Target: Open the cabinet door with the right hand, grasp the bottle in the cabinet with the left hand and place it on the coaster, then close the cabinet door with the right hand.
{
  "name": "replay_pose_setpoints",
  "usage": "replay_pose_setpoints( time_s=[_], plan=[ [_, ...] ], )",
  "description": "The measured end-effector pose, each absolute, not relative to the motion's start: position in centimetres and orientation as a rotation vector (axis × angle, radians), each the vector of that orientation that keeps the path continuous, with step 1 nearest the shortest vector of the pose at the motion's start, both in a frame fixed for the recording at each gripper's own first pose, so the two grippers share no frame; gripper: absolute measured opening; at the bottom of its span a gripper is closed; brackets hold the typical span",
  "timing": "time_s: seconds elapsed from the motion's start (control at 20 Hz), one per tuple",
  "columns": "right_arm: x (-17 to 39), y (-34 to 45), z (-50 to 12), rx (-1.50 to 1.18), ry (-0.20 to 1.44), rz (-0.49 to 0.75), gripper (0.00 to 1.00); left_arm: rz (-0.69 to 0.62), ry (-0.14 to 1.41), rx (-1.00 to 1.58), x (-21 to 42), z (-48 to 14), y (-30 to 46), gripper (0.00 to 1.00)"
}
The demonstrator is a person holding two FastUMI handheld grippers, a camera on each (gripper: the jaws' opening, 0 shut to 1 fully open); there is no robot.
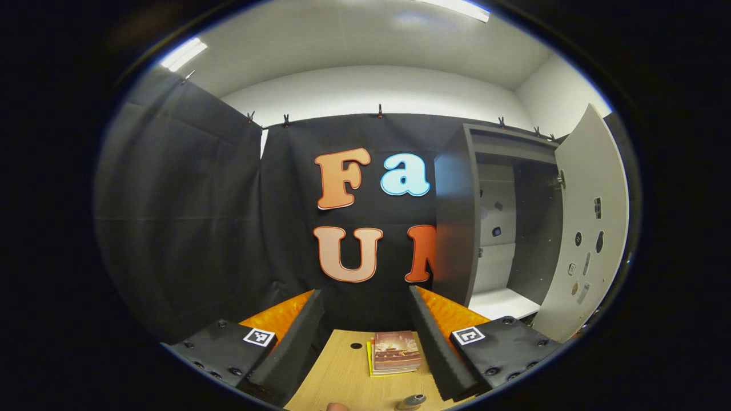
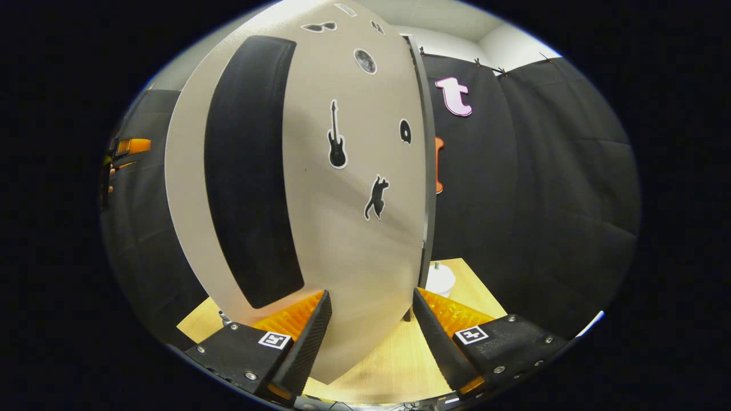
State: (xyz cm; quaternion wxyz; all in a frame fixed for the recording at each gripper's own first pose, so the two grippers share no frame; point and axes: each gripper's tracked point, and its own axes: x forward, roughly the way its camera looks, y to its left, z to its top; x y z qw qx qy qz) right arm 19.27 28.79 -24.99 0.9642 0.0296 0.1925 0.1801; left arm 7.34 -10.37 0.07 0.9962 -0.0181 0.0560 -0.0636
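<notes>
- My left tongs are released and grasp nothing; the bottle stands upright on the surface, just below them.
- My right tongs are released; the tall cabinet door stands open directly ahead of them.

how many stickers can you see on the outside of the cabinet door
6 on the cabinet door: sunglasses, two small ones at the top edge, a moon, a guitar, a cat. More may be hidden.
</notes>
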Motion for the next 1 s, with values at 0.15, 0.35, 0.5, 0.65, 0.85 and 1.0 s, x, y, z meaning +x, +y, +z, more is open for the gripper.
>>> replay_pose_setpoints(
  time_s=[0.15,0.35,0.5,0.65,0.85,1.0],
  plan=[
    [20.0,30.5,-25.1,0.061,0.372,0.372,0.99,-0.118,0.112,-0.027,7.7,-0.4,-8.3,0.97],
    [21.9,32.6,-25.7,0.085,0.366,0.385,0.99,-0.108,0.109,-0.008,8.4,-1.0,-6.1,0.97],
    [22.3,33.2,-25.9,0.07,0.359,0.391,0.93,-0.101,0.116,-0.01,9.0,-1.8,-4.7,0.97],
    [22.8,33.8,-26.0,0.064,0.353,0.383,0.93,-0.092,0.12,-0.005,9.3,-2.1,-3.4,0.94],
    [23.1,34.2,-26.2,0.076,0.359,0.367,0.93,-0.082,0.113,-0.005,9.8,-2.3,-2.1,0.94],
    [23.4,34.2,-26.3,0.063,0.361,0.348,0.92,-0.089,0.107,-0.013,9.9,-2.2,-1.8,0.97]
  ],
)
